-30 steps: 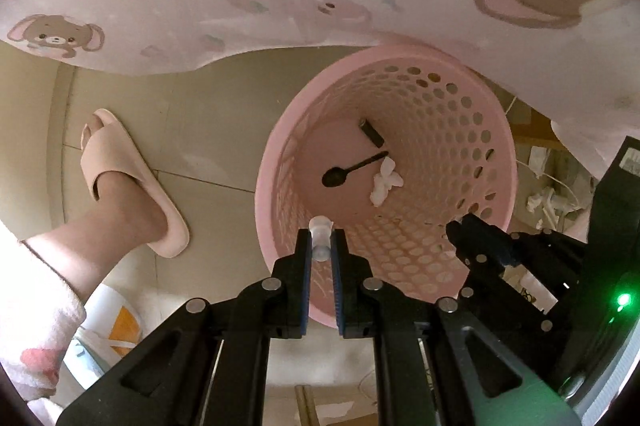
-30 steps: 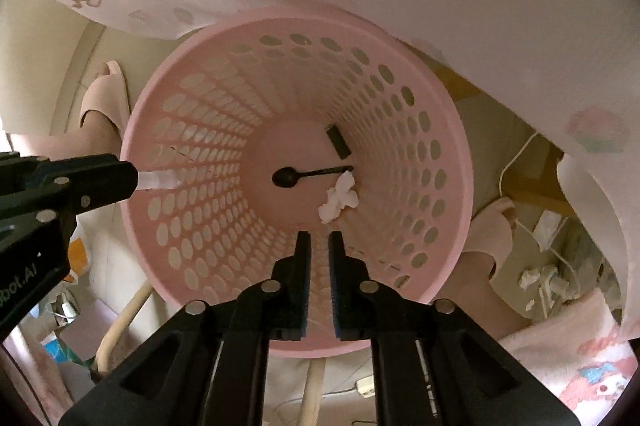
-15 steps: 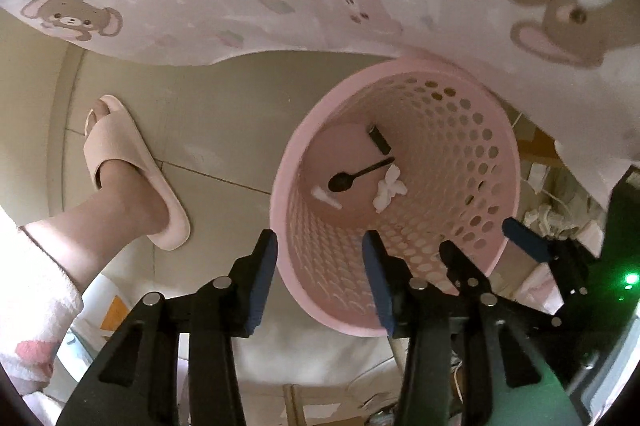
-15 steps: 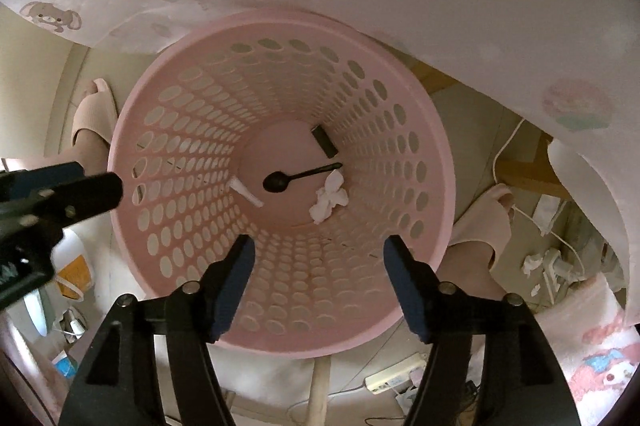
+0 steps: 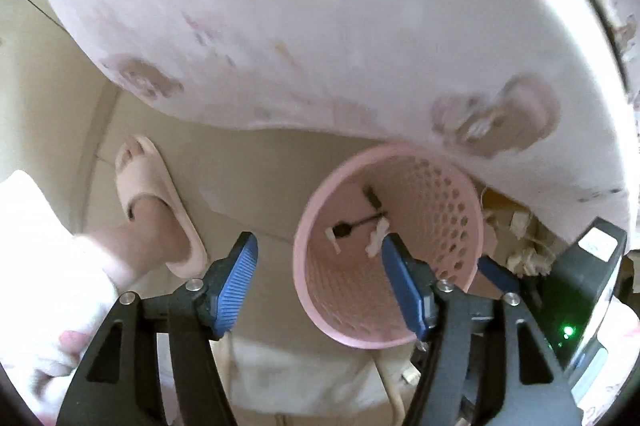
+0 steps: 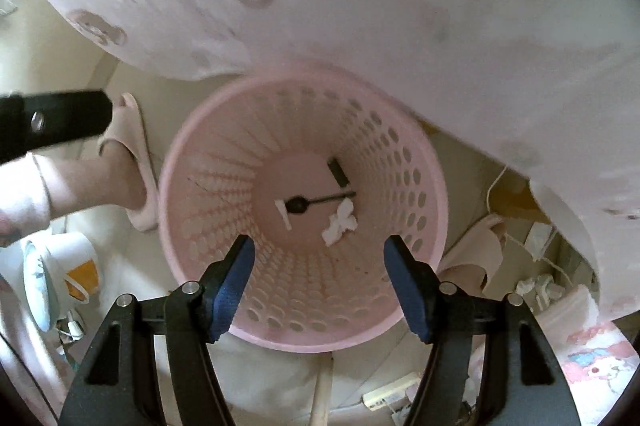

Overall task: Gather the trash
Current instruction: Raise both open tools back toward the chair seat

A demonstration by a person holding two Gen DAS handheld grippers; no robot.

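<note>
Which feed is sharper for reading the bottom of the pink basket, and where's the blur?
Right wrist view: the perforated pink plastic basket and black spoon read fairly sharp; the cartoon-print pink cloth overhead smears. Left wrist view: softer overall, basket rim and cloth motion-blurred, top right washed out.

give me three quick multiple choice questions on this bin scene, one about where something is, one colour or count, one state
1. Where does the black spoon lie?
A. on the floor tiles
B. on the bottom of the basket
C. in the right claw

2. What colour is the perforated basket?
A. pink
B. green
C. black

3. What is between the right claw's blue pads?
A. a crumpled tissue
B. the spoon
C. nothing, they stand apart

Answers:
1 B, the spoon rests on the basket floor beside the crumpled tissue.
2 A, wall and rim are pink.
3 C, only the basket far below shows through the gap.
</note>
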